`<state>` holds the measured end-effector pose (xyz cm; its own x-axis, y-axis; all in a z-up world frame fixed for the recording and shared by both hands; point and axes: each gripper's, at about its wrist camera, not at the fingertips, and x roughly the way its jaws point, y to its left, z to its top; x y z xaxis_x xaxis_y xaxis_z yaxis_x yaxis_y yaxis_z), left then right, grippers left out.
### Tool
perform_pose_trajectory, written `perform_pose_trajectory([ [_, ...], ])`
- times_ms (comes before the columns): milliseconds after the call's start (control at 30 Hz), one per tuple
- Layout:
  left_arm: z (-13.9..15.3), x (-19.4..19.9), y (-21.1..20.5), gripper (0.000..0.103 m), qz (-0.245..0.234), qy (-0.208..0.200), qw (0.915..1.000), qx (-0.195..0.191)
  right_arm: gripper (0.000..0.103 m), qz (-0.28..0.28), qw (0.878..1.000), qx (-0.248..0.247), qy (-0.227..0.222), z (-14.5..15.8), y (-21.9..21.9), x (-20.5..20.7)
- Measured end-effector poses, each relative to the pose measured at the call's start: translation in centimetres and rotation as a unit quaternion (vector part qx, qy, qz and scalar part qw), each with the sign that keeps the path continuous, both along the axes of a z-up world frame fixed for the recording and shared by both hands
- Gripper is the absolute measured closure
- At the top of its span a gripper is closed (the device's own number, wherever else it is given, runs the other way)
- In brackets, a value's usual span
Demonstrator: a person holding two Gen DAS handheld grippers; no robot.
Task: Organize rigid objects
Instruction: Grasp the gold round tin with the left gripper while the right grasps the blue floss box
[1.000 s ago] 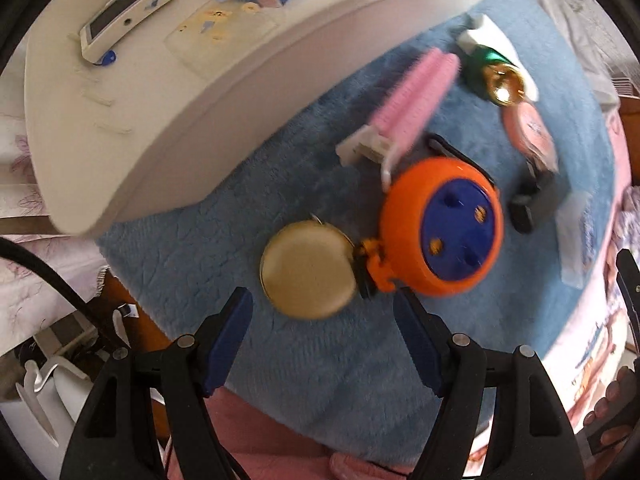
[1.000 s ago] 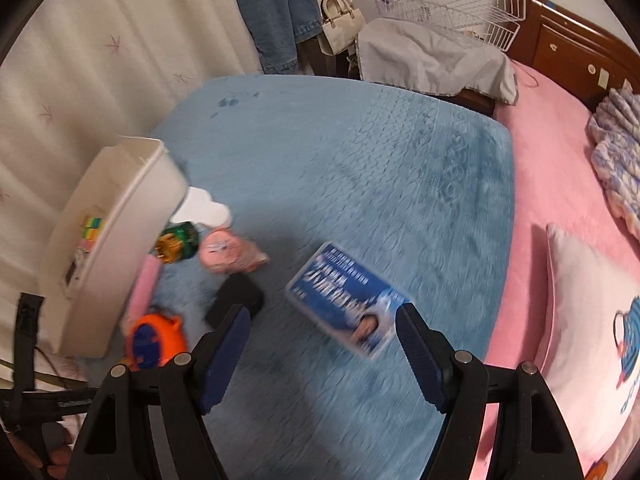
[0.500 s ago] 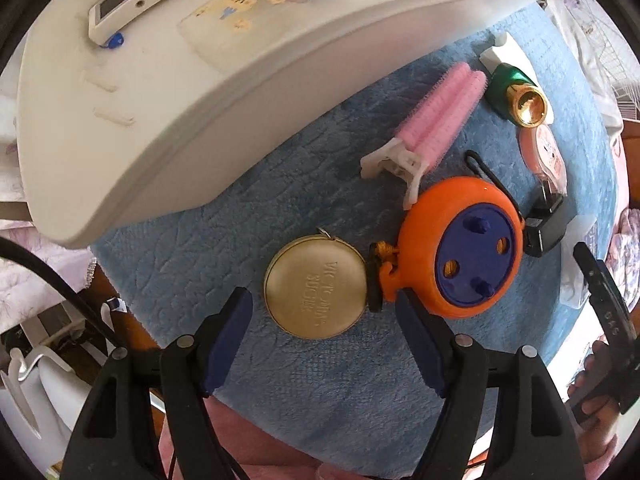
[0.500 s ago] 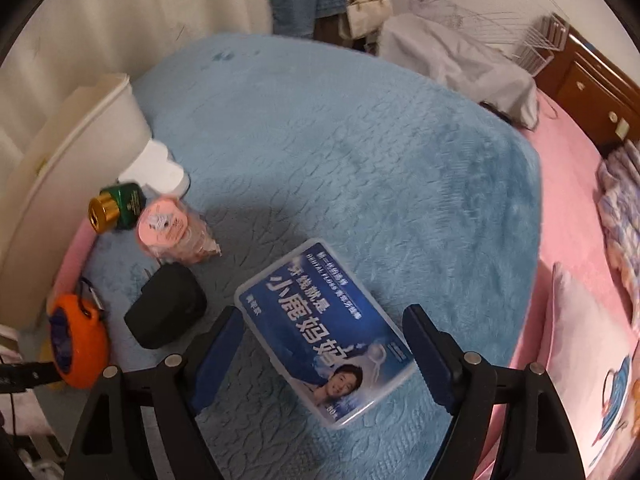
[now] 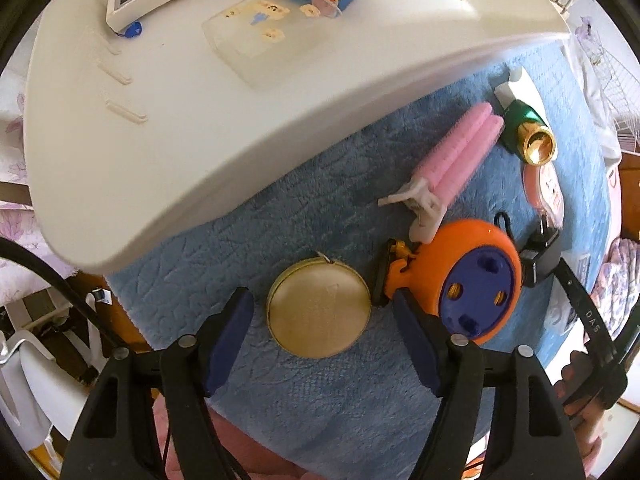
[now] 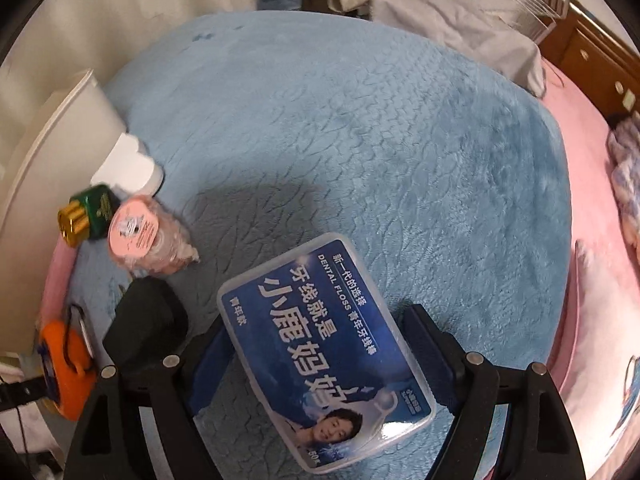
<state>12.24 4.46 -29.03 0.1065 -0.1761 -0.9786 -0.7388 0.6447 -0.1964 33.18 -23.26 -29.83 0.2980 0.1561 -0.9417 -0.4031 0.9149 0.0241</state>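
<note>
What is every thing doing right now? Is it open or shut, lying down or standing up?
Left tool: open, straddling the gold tin.
Gold tin: lid on, lying flat.
Orange reel: lying flat beside the tin.
Pink clip: lying down.
Green bottle: lying on its side, gold cap on.
White bin: holding a cube, a gadget and a clear case.
Right tool: open around the floss box.
Floss box: shut, lying flat.

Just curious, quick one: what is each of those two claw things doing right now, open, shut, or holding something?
Left gripper: open, jaws either side of the gold round tin, not gripping.
Right gripper: open, jaws straddling the dental floss box, not clamped.
</note>
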Motion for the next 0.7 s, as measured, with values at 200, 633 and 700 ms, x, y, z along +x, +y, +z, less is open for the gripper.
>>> perform_pose_trajectory([
  [200, -0.2, 0.2, 0.2, 0.044, 0.007, 0.010, 0.9999, -0.011, 0.032, -0.013, 1.000, -0.010, 0.008, 0.1, 0.0, 0.5],
  [633, -0.7, -2.2, -0.6, 0.045, -0.014, 0.008, 0.9977, -0.066, 0.040, -0.048, 0.996, -0.015, 0.068, 0.0, -0.3, -2.9],
  [700, -1.1, -2.5, -0.7, 0.045, -0.022, 0.012, 0.9966, -0.078, 0.040, -0.053, 0.995, -0.010, 0.083, 0.0, -0.2, -4.0],
])
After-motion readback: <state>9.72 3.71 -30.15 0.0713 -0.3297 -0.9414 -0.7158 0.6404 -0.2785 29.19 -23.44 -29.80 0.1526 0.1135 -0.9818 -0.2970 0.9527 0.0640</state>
